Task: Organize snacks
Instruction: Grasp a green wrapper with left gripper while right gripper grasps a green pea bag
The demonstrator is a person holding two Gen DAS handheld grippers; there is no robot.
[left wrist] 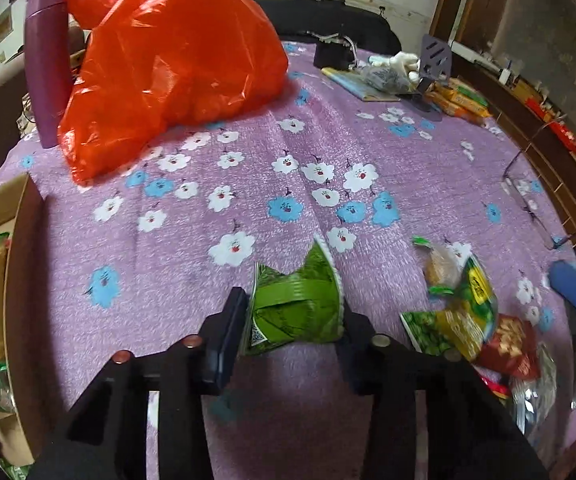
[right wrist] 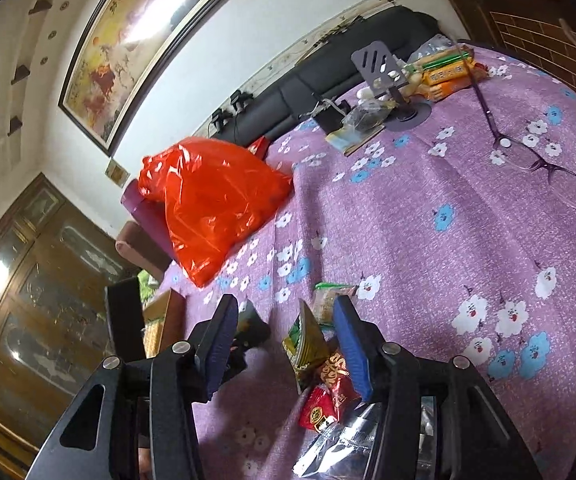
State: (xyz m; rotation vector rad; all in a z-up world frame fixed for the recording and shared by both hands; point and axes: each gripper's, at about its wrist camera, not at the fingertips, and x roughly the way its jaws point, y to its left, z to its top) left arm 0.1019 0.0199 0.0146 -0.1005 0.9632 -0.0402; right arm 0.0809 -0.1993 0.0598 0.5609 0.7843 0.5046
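Observation:
A crumpled green snack packet [left wrist: 292, 320] sits between the two black fingers of my left gripper [left wrist: 294, 306], and both pads press its sides. To its right lies a pile of snacks [left wrist: 464, 316] on the purple flowered cloth [left wrist: 247, 208]: green-yellow packets, a red packet [left wrist: 512, 344] and a clear-wrapped pastry [left wrist: 440, 264]. My right gripper [right wrist: 285, 300] stands open over that pile. A yellow-green packet [right wrist: 308, 344] and red packets [right wrist: 328, 396] lie by its right blue pad [right wrist: 352, 344], and the left pad is clear of them.
A cardboard box [left wrist: 19, 280] with packets inside stands at the table's left edge. A large orange plastic bag [left wrist: 167, 64] and a purple bottle [left wrist: 45, 68] stand behind it. Glasses [right wrist: 544, 164], a phone stand [right wrist: 376, 64] and biscuit packs [right wrist: 444, 74] lie at the far right.

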